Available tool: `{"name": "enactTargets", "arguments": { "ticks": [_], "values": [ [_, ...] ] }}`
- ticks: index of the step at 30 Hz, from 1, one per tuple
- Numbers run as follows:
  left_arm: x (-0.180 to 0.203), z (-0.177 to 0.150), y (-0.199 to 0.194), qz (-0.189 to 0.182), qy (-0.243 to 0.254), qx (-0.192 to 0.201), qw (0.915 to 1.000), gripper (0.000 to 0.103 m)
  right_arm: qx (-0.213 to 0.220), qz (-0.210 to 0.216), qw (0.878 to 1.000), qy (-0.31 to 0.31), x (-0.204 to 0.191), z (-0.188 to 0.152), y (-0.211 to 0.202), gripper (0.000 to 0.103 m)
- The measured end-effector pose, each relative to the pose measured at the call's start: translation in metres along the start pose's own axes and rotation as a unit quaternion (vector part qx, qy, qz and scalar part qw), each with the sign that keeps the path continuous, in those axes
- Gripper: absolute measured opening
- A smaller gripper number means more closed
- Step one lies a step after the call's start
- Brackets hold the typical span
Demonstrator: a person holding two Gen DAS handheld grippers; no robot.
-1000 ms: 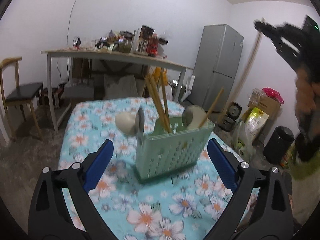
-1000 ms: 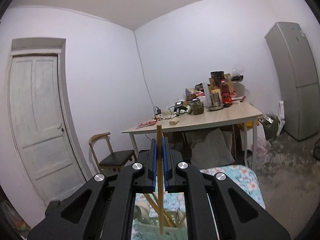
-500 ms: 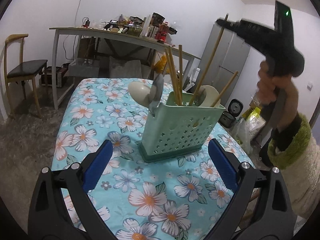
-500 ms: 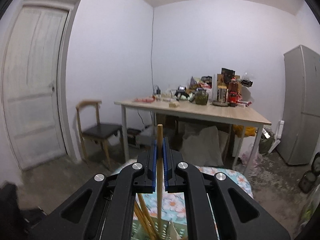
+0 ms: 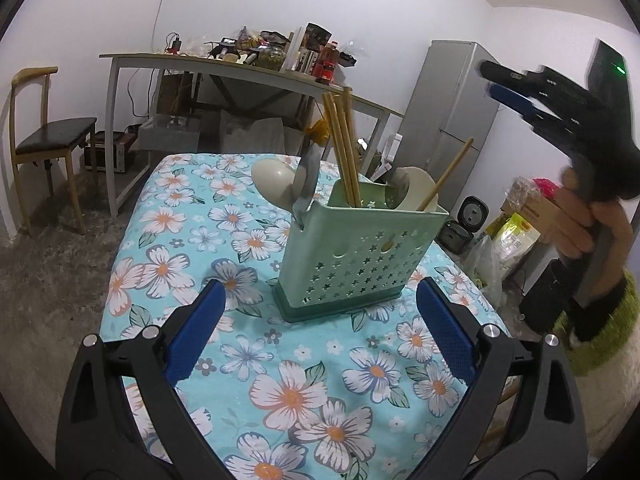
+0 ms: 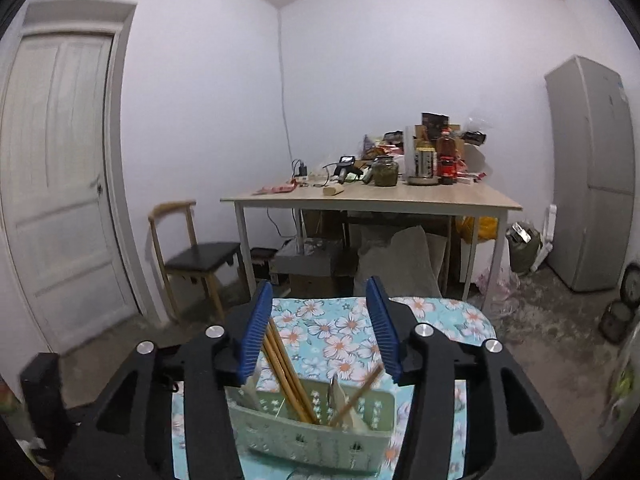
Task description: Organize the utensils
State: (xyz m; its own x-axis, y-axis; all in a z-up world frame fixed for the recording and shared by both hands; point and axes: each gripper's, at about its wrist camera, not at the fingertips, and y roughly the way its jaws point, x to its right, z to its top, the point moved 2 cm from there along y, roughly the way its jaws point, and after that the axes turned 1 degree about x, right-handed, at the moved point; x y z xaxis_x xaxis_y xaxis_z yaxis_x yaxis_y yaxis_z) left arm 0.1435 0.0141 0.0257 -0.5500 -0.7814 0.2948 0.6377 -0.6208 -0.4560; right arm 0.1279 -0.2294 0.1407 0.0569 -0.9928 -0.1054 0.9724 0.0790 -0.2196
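Several chopsticks (image 6: 286,368) stand in green caddy (image 5: 360,256). R gripper (image 6: 320,328) above it, jaws opening, gripping nothing. L gripper (image 5: 320,340) wide, empty, near caddy.

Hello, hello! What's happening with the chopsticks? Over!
Right gripper jaws opening, empty. Left gripper open, empty. Chopsticks in green holder. Nothing in the way.
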Motion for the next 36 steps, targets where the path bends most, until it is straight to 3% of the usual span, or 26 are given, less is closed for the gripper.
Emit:
{"name": "enactTargets", "arguments": {
  "ticks": [4, 8, 13, 17, 20, 25, 36],
  "values": [
    [0.007, 0.001, -0.005, 0.011, 0.003, 0.003, 0.9999, 0.095, -0.007, -0.012, 0.999, 0.043, 0.01, -0.017, -0.03, 0.063],
    [0.016, 0.002, -0.012, 0.024, 0.011, 0.014, 0.9996, 0.095, -0.042, -0.022, 0.995, 0.091, 0.018, -0.054, -0.047, 0.072],
    [0.024, 0.002, -0.019, 0.039, 0.01, 0.016, 0.9991, 0.095, -0.115, -0.044, 0.985, 0.123, 0.019, -0.108, -0.052, 0.073],
    [0.03, 0.0, -0.023, 0.08, 0.003, 0.009, 0.9967, 0.095, -0.162, -0.052, 0.98, 0.103, 0.011, -0.136, -0.053, 0.075],
    [0.032, -0.002, -0.025, 0.109, 0.0, 0.004, 0.994, 0.095, -0.179, -0.051, 0.978, 0.088, 0.006, -0.146, -0.056, 0.08],
    [0.041, -0.004, -0.026, 0.195, 0.027, 0.0, 0.9803, 0.095, -0.187, -0.055, 0.978, 0.078, 0.002, -0.152, -0.062, 0.086],
    [0.042, -0.006, -0.036, 0.214, 0.006, -0.008, 0.9769, 0.095, -0.188, -0.082, 0.977, 0.052, -0.003, -0.147, -0.068, 0.096]
  ]
}}
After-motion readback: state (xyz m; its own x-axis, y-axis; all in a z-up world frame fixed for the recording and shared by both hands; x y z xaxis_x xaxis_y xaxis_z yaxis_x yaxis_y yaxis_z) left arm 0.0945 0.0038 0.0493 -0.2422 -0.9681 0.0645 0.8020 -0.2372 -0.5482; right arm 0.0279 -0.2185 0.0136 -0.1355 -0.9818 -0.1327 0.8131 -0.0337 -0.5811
